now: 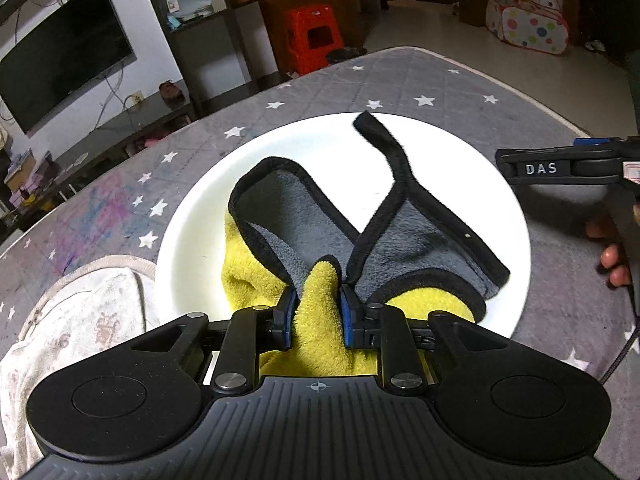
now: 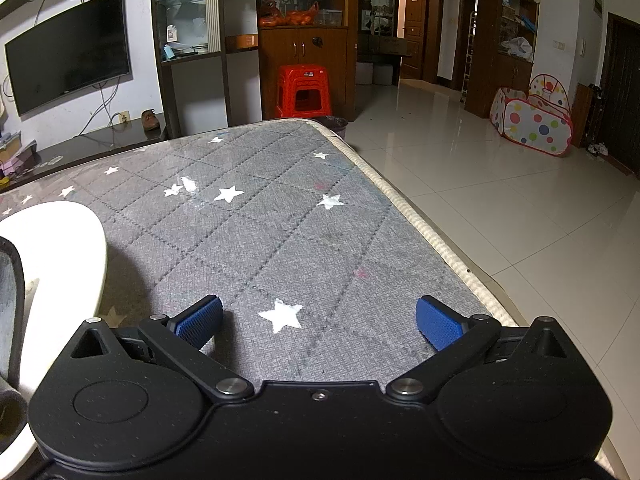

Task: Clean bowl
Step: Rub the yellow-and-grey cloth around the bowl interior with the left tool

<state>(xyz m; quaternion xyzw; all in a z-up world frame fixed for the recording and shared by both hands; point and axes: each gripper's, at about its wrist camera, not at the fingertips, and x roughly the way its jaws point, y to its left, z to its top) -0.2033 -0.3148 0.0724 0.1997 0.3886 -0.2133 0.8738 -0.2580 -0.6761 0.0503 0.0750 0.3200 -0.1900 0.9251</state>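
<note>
Near the middle of the grey star-patterned table (image 2: 280, 232), the white bowl (image 1: 192, 208) holds the yellow-and-grey cloth (image 1: 320, 236), pinched by the left gripper (image 1: 317, 308). The right gripper (image 2: 320, 320) hangs open beside the bowl, holding nothing. With nobody steadying the bowl, a hard wipe could push it, or the loose cloth could slip out.

Left gripper (image 1: 317, 312) pinched on cloth (image 1: 320, 300) — right gripper (image 2: 320, 322) spread wide, empty.

Red stool (image 2: 303, 91), television (image 2: 68, 52) (wall-mounted), play tent (image 2: 534, 120)
</note>
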